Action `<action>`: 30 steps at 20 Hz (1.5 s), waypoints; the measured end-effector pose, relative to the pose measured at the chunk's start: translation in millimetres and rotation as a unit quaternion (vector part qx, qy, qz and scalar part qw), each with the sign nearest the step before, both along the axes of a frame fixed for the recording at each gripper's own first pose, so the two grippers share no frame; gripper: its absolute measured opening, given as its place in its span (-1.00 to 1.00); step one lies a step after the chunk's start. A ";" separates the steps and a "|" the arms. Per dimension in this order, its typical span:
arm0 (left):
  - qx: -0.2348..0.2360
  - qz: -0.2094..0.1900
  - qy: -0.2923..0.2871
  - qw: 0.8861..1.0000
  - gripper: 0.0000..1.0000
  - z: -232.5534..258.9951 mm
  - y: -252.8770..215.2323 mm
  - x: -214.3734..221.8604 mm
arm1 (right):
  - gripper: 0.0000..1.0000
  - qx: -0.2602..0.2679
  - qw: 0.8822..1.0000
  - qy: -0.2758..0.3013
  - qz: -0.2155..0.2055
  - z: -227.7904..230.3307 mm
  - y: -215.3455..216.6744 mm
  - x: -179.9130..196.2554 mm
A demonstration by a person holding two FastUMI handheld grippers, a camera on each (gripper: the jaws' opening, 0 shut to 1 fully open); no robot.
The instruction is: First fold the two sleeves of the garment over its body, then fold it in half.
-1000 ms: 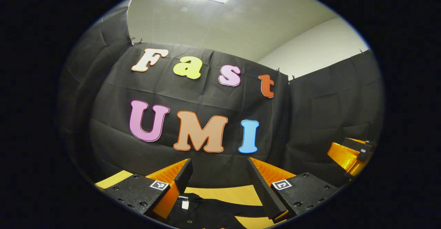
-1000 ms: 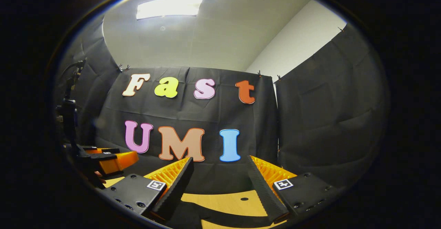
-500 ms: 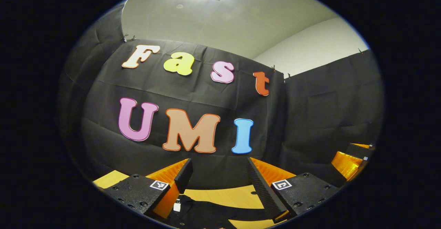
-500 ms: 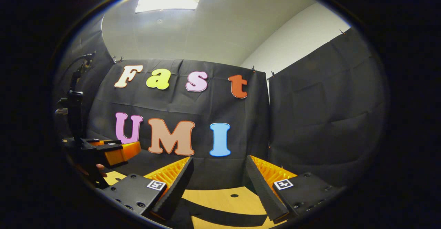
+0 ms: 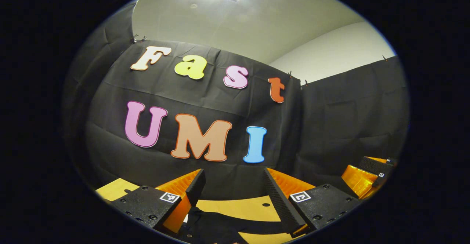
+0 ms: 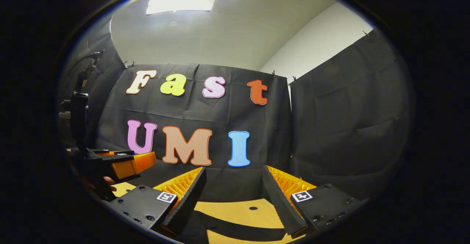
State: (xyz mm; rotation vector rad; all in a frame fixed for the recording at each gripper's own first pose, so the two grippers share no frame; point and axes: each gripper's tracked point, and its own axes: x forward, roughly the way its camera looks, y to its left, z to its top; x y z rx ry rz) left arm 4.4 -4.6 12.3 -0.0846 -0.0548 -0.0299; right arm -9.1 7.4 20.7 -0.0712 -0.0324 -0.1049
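The garment (image 5: 216, 227) is a dark cloth lying flat on the yellow table (image 5: 242, 208), low between my left gripper's (image 5: 232, 192) fingers and running under them toward me; I can make out little more than its far edge and a wrinkle or two. In the right gripper view a dark strip of the same garment (image 6: 227, 226) crosses the table just beyond the fingertips and below them, with bare tabletop and a small round hole (image 6: 253, 208) showing past it.

Both pairs of fingers stand spread wide with nothing between them. My left gripper is empty, and so is my right gripper (image 6: 233, 194). I judge they are held apart like this because each has to come down over a sleeve edge before pinching it, and a wide gap gives room for loose cloth.

Both cameras point nearly level at the booth wall, so most of the garment sits beneath my line of sight. I cannot tell where the sleeves lie, or whether either has been folded. I would tilt the fingers down first.

Off to the right of my left fingers I see the other gripper (image 5: 361, 179), raised above the table. In the right gripper view the left gripper (image 6: 125, 165) sits to the left of my fingers, a hand (image 6: 108, 180) just below it.
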 end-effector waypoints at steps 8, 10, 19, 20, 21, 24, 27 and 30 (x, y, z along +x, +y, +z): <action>0.031 0.059 -0.009 0.998 0.84 10.8 46.7 -28.7 | 0.94 0.009 0.999 0.002 0.046 -5.3 26.0 1.3; 0.038 0.074 -0.018 0.996 0.84 15.8 59.9 -34.0 | 0.95 0.007 0.999 0.004 0.051 -6.7 27.6 1.2; 0.031 0.097 -0.001 0.995 0.84 7.6 76.4 -36.9 | 0.95 0.012 0.999 0.003 0.051 -7.5 26.8 4.9; 0.034 0.095 -0.003 0.995 0.86 9.0 75.0 -36.7 | 0.95 0.011 0.999 0.001 0.048 -6.9 24.5 4.3; 0.035 0.093 -0.004 0.995 0.84 8.7 74.1 -36.3 | 0.94 0.011 0.999 0.002 0.048 -9.0 24.3 4.1; 0.036 0.089 0.001 0.995 0.84 3.2 71.5 -38.4 | 0.95 0.015 0.999 0.010 0.048 -20.5 22.6 1.7; 0.039 0.093 0.006 0.995 0.84 -1.1 72.3 -42.3 | 0.95 0.017 0.998 0.023 0.049 -37.4 15.0 3.5; 0.042 0.103 0.004 0.994 0.84 0.7 72.3 -48.1 | 0.95 0.017 0.998 0.047 0.038 -67.9 -11.9 12.6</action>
